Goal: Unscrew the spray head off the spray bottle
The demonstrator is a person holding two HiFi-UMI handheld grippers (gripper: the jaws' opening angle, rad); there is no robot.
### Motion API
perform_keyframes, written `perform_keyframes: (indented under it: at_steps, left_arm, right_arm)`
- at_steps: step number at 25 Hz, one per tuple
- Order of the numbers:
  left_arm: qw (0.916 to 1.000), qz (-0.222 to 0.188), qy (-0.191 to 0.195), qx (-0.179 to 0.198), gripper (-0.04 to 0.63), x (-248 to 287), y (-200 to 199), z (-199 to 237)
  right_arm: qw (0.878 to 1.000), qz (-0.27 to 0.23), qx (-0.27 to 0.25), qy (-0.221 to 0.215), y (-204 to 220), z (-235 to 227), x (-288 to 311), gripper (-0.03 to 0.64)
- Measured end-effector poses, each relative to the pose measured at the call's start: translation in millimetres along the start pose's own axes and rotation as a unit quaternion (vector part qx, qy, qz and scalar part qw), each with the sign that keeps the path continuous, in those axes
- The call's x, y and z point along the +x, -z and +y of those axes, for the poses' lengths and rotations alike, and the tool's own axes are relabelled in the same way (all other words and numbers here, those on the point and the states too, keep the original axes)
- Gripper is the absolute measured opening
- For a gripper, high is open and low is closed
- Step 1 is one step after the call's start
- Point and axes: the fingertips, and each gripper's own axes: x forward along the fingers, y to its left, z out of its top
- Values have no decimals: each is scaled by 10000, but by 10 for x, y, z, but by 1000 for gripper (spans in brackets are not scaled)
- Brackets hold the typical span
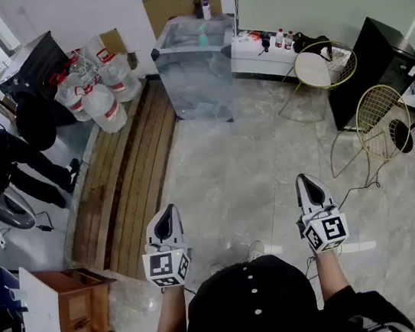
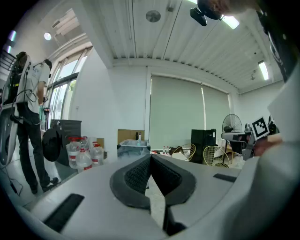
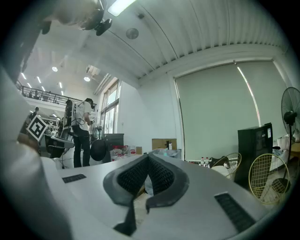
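Head view: left tongs (image 1: 168, 209) and right tongs (image 1: 305, 179) are both pressed closed and empty, held above the floor (image 1: 239, 172). A small bottle (image 1: 206, 8) stands at the far desk's (image 1: 196, 78) back edge, well apart from both tongs. It is too small to identify.

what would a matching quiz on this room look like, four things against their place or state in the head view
Things:
1. water jugs
2. wire chairs
3. wooden cabinet
4. left gripper

Place or state:
a. lower left corner
b. jaws shut, nothing between them
c. right side
d. upper left

Pairs: 1-d, 2-c, 3-a, 4-b
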Motion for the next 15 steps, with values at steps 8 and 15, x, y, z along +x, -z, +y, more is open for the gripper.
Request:
perform_keyframes:
  at_steps: [8, 15]
  left_arm:
    - [9998, -75, 186, 84, 25, 81, -70, -180]
    - [10000, 10, 57, 41, 25, 184, -57, -269]
  right_arm:
    - [10000, -10, 0, -27, 2, -117, 33, 12]
    - [9998, -85, 204, 0, 24, -341, 14, 12]
